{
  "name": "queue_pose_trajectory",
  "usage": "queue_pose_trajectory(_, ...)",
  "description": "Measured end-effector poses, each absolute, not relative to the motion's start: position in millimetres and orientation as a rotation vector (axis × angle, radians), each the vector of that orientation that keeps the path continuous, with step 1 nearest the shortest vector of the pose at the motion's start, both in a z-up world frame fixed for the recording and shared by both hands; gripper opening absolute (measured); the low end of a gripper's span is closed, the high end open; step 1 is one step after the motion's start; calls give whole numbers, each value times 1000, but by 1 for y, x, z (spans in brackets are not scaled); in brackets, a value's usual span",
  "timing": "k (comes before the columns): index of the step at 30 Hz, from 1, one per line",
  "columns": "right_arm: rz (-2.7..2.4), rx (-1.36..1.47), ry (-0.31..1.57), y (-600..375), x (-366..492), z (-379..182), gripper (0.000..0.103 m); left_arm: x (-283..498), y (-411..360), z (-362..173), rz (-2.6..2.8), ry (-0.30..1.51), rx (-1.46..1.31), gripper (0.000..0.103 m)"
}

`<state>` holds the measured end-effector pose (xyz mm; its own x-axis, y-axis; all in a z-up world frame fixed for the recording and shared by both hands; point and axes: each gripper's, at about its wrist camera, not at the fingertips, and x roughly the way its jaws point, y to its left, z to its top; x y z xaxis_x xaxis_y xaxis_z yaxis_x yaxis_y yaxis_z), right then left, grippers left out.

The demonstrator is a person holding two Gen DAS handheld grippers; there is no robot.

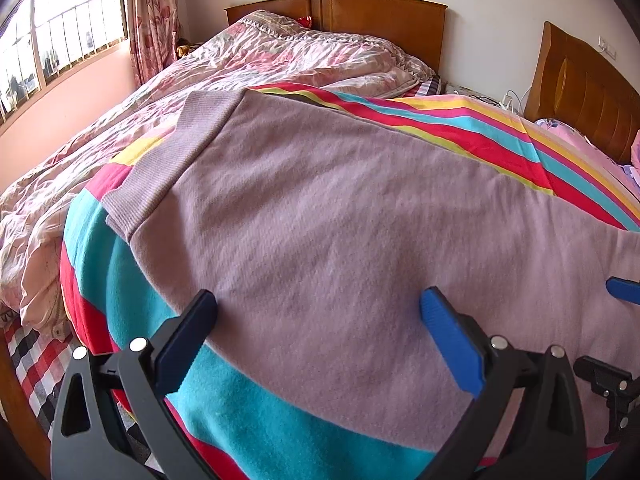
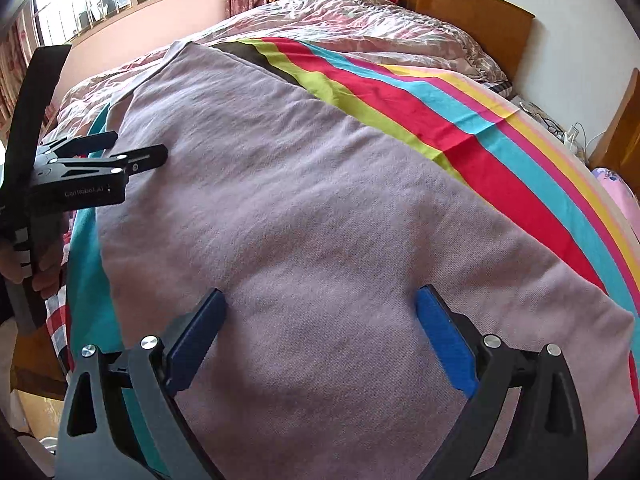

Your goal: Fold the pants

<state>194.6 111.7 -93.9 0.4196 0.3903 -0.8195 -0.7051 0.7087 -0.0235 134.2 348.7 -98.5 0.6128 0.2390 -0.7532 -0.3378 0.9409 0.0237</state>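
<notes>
Lilac pants (image 1: 340, 220) lie spread flat on a striped blanket (image 1: 460, 132), their ribbed waistband (image 1: 160, 160) at the far left. My left gripper (image 1: 320, 312) hovers open just above the near part of the pants, nothing between its fingers. The right gripper (image 1: 596, 324) shows only partly at the right edge. In the right wrist view the pants (image 2: 300, 200) fill the middle, and my right gripper (image 2: 320, 312) stands open over them, holding nothing. The left gripper (image 2: 140, 144) is at the pants' left edge, held by a hand (image 2: 44, 276).
A crumpled pink floral quilt (image 1: 280, 52) covers the far half of the bed, ending at a wooden headboard (image 1: 380, 20). A barred window (image 1: 60, 40) and a curtain (image 1: 152, 12) are at the left. A second headboard (image 1: 580, 88) and cables (image 1: 508, 100) are at the right. A checked sheet (image 1: 36, 352) shows at the near left edge.
</notes>
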Motion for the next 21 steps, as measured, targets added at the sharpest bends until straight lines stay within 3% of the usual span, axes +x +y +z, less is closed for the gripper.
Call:
queue_pose_trajectory(12, 792, -489, 906, 97, 145, -93, 93, 137, 345, -100, 342, 862, -103, 102)
queue_pose_trajectory(14, 848, -458, 1001, 90, 146, -89, 93, 139, 344, -87, 367, 895, -130, 101)
queue_pose_trajectory(16, 908, -436, 964, 80, 144, -75, 93, 142, 335, -62, 319, 826, -136, 102)
queue_pose_trajectory(21, 756, -288, 860, 49, 190, -55, 93, 216, 298, -44, 169, 836, -77, 102)
